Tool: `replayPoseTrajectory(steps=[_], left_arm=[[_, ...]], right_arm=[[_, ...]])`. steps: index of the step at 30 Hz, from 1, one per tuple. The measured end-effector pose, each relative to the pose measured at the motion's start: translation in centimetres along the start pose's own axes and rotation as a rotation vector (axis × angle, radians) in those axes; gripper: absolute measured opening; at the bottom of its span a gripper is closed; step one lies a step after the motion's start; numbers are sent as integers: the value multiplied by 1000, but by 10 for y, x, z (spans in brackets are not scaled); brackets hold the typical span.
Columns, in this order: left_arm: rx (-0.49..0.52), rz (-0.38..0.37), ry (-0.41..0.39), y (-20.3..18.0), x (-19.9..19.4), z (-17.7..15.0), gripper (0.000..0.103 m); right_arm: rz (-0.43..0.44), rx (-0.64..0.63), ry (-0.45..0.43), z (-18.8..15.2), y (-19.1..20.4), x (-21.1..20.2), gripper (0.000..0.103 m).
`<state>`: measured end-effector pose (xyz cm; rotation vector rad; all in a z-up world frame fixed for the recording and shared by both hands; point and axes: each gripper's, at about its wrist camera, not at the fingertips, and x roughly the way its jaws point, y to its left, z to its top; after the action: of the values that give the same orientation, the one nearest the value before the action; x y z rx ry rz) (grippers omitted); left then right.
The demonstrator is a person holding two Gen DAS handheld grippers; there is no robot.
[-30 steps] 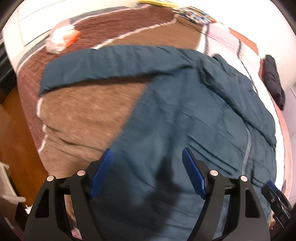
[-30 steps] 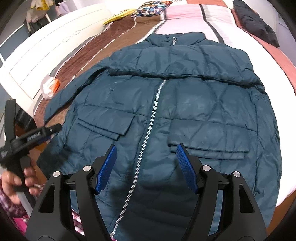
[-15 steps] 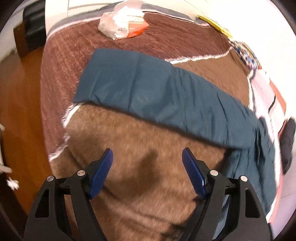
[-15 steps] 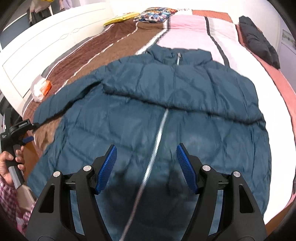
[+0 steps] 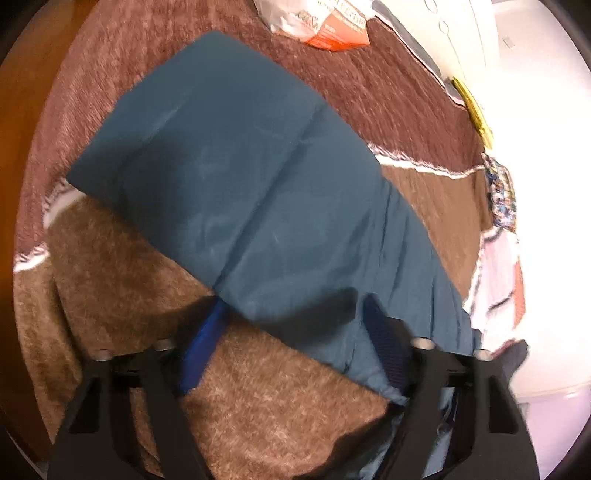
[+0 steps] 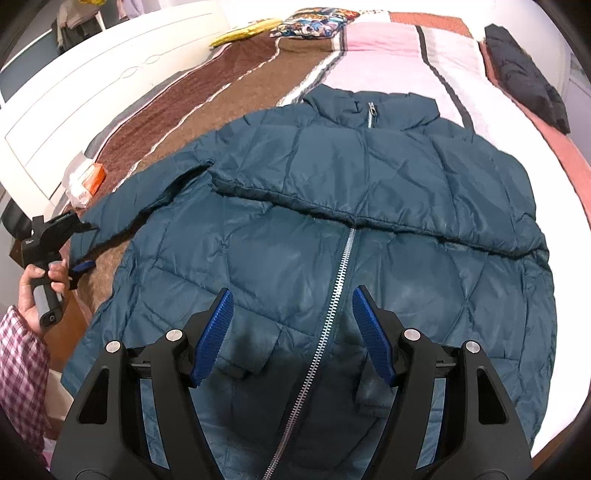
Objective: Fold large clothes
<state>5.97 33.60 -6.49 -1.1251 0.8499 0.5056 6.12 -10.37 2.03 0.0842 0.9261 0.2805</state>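
Note:
A large teal puffer jacket [image 6: 332, 236] lies front up on the bed, zipper [image 6: 334, 295] closed, one sleeve folded across its chest. Its other sleeve [image 5: 236, 192] stretches out over the brown blanket. My left gripper [image 5: 291, 332] is open, its jaws astride the sleeve's edge near the cuff end; it also shows in the right wrist view [image 6: 79, 245] at the sleeve end. My right gripper [image 6: 291, 332] is open and empty, hovering over the jacket's lower front by the zipper.
The bed carries a striped brown, pink and white blanket [image 6: 229, 88]. A white and orange packet [image 5: 325, 22] lies beyond the sleeve. A black garment [image 6: 524, 74] lies at the far right, pillows [image 6: 314, 22] at the far end, a white headboard [image 6: 92, 92] to the left.
My left gripper has swung from the jacket's body out to the loose sleeve and closed in on its edge. My right gripper has advanced up the jacket's front.

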Motion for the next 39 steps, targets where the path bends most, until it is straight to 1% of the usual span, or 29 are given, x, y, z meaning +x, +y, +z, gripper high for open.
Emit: replayPoseTrajectory(steps=[1, 2, 3, 4, 5, 8, 10, 13, 16, 18, 19, 20, 22, 24, 27, 31, 32, 34, 35, 36, 37, 38, 39], left_arm=[[22, 31, -4, -3, 0, -1, 40], [41, 35, -8, -7, -1, -2, 26], [62, 32, -16, -11, -3, -3, 21], [76, 21, -19, -13, -6, -3, 10], [83, 7, -21, -13, -8, -2, 5], [118, -22, -67, -23, -26, 0, 3], [161, -32, -105, -31, -37, 3, 2], [275, -44, -171, -55, -60, -1, 2], [414, -70, -236, -88, -83, -12, 2], [511, -109, -277, -114, -101, -26, 2], [543, -124, -290, -125, -105, -33, 2], [593, -154, -305, -138, -114, -42, 2], [699, -208, -326, -166, -128, -64, 2], [784, -251, -335, -185, -139, -85, 2], [934, -330, -323, -222, -146, -128, 2], [1111, -394, -276, -258, -139, -187, 2], [1167, -411, -243, -268, -132, -210, 2], [1225, -430, -189, -278, -118, -236, 2], [1263, -436, -150, -283, -106, -254, 2], [1299, -432, -112, -286, -92, -271, 2], [1318, -422, -83, -287, -81, -281, 2], [1343, -404, -30, -289, -62, -299, 2], [1354, -390, -3, -290, -51, -306, 2]], right_arm=[[1, 3, 1, -1, -1, 0, 67], [5, 8, 1, -1, -2, -1, 67], [7, 11, 1, -2, -3, -1, 67], [9, 15, -1, -3, -5, -3, 67], [9, 17, -5, -4, -6, -4, 67], [8, 27, -12, -7, -12, -8, 67], [5, 35, -18, -9, -16, -12, 67], [-7, 48, -32, -12, -25, -18, 67], [-15, 75, -45, -13, -37, -25, 67], [-25, 101, -57, -13, -48, -32, 67], [-29, 109, -64, -13, -51, -35, 67], [-35, 116, -73, -13, -57, -38, 67], [-51, 130, -96, -13, -66, -47, 67], [-65, 145, -116, -15, -76, -55, 67], [-82, 176, -147, -18, -98, -68, 67], [-109, 236, -178, -25, -128, -81, 67], [-112, 262, -183, -28, -138, -84, 67], [-112, 303, -191, -32, -155, -89, 67], [-114, 322, -193, -35, -162, -91, 67], [-118, 344, -195, -38, -171, -93, 67], [-120, 355, -197, -41, -176, -94, 67], [-125, 369, -198, -43, -182, -95, 67], [-128, 379, -198, -46, -188, -96, 67]])
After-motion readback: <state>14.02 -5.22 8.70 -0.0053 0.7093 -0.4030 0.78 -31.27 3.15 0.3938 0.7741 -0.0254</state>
